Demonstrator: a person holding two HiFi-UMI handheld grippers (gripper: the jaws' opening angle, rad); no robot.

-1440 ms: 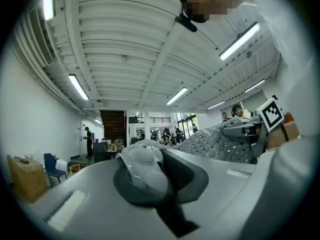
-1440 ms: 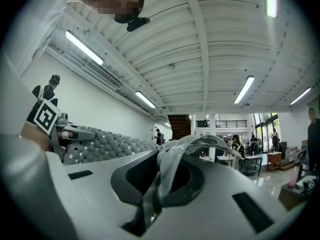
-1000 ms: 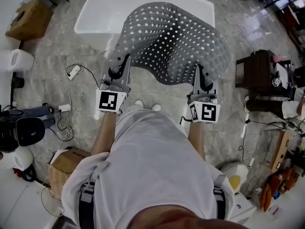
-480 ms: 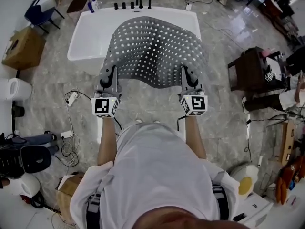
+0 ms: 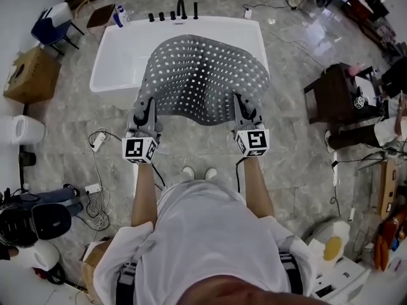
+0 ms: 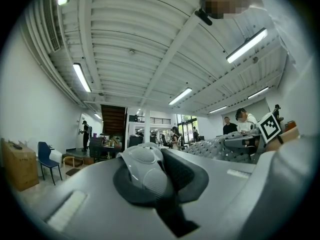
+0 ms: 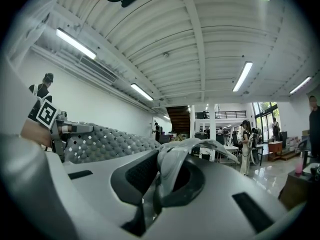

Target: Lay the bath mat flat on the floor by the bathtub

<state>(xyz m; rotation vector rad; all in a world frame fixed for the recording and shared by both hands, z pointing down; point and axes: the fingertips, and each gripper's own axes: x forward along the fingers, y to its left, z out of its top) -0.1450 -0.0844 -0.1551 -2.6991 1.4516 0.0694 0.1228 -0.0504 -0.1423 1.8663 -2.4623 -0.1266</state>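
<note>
A grey bath mat (image 5: 202, 76) full of small holes hangs spread in the air in front of me, arching over the near rim of the white bathtub (image 5: 116, 54). My left gripper (image 5: 144, 114) is shut on the mat's near left corner. My right gripper (image 5: 245, 112) is shut on its near right corner. In the left gripper view the mat's edge (image 6: 145, 166) is bunched between the jaws. In the right gripper view a fold of the mat (image 7: 172, 159) sticks up from the jaws, and the perforated sheet (image 7: 107, 143) stretches off to the left.
Black taps (image 5: 181, 10) line the tub's far rim. On the marble floor lie cables and a plug (image 5: 96, 142) at left; cardboard box (image 5: 24, 75) far left, dark wooden table (image 5: 337, 97) at right. My shoes (image 5: 196, 173) stand just before the tub.
Both grippers have moved forward and a little closer together with the mat. The mat now hangs nearer the tub, flatter and less billowed than before.
</note>
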